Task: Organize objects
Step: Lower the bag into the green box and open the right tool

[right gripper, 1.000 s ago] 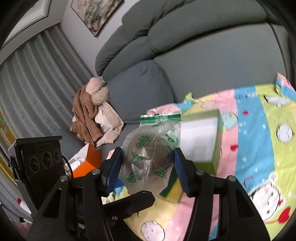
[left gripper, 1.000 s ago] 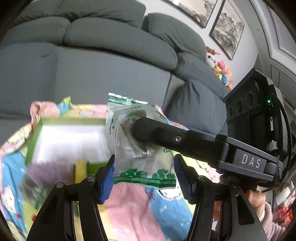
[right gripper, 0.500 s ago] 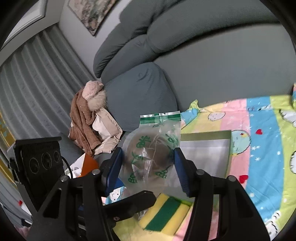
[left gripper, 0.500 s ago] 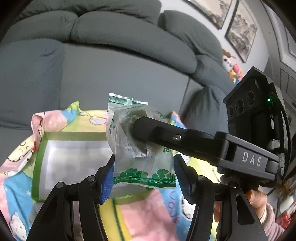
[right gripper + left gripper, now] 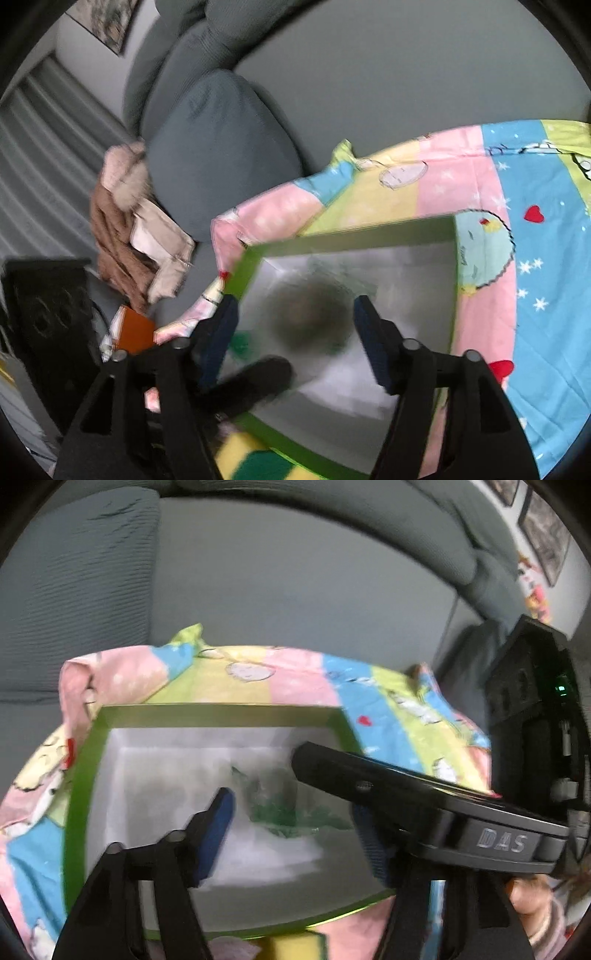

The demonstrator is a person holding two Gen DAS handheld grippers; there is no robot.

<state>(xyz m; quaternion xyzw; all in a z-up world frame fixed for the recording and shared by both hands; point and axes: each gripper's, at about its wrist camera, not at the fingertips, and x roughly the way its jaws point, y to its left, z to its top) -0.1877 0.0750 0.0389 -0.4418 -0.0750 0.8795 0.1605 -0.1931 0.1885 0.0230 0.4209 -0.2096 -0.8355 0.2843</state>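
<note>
Though both views are blurred, a grey sofa (image 5: 295, 572) fills the top of each, with a striped cloth (image 5: 369, 679) across the middle. On the cloth sits a green-rimmed box (image 5: 79, 794), at centre. The left gripper (image 5: 291, 823) and right gripper (image 5: 293, 328) have just been opening and stand wide. The bag (image 5: 284, 805) lies between their pads, apparently loose inside the box.
</note>
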